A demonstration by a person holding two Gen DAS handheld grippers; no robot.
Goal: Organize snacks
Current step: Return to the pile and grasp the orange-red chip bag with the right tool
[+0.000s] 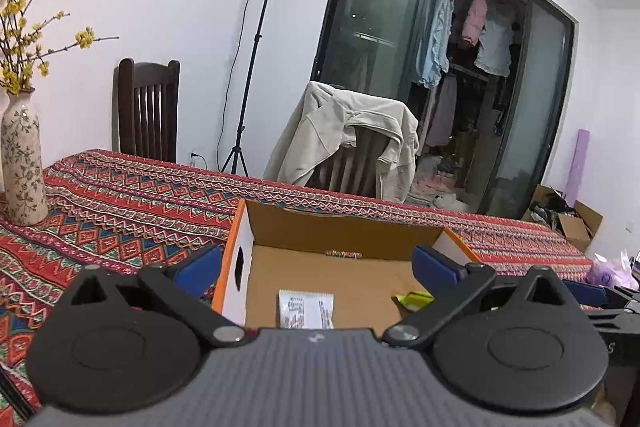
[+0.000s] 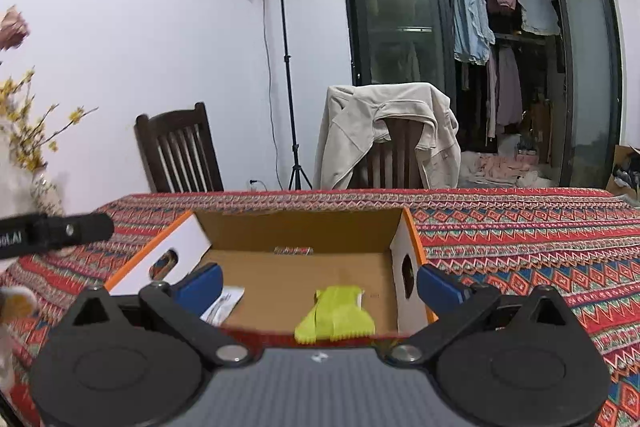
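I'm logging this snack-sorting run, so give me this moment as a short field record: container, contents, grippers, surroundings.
container: open cardboard box on patterned tablecloth
contents: white packet, yellow-green packet, small striped snack by the far wall
left gripper: open, empty, above the box
right gripper: open, empty, above the box
surroundings: vase with yellow flowers, jacket draped on a chair

An open cardboard box (image 2: 304, 227) with orange outer walls holds three snacks. A white printed packet (image 1: 306, 309) lies flat near its left wall, a yellow-green packet (image 2: 336, 317) near its right wall, and a small patterned bar (image 2: 293, 250) against its far wall.
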